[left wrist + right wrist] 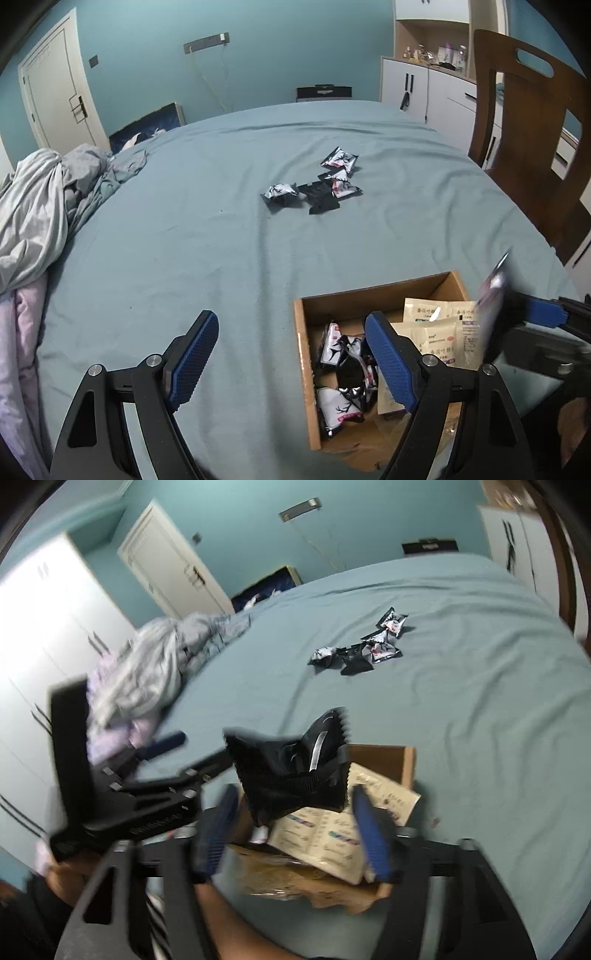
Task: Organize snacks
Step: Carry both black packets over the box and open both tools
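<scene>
We see a bed (184,229) covered in a blue-green sheet, and on it a small cluster of black-and-white snack packets (314,184) near the middle, an open cardboard box (306,373) at the near edge, and crumpled bedding (44,206) heaped at the left.

A wide bed (184,221) under a wrinkled teal sheet fills the middle of both views. Crumpled grey and pale lilac bedding (40,206) is heaped along its left edge. A brown wooden chair (532,122) stands at the bed's right side. Beyond it, a white cabinet (424,85) carries small bottles in an open shelf above. A white door (55,96) sits in the teal wall (277,44), and a cable hangs from a wall socket strip (207,40).
</scene>
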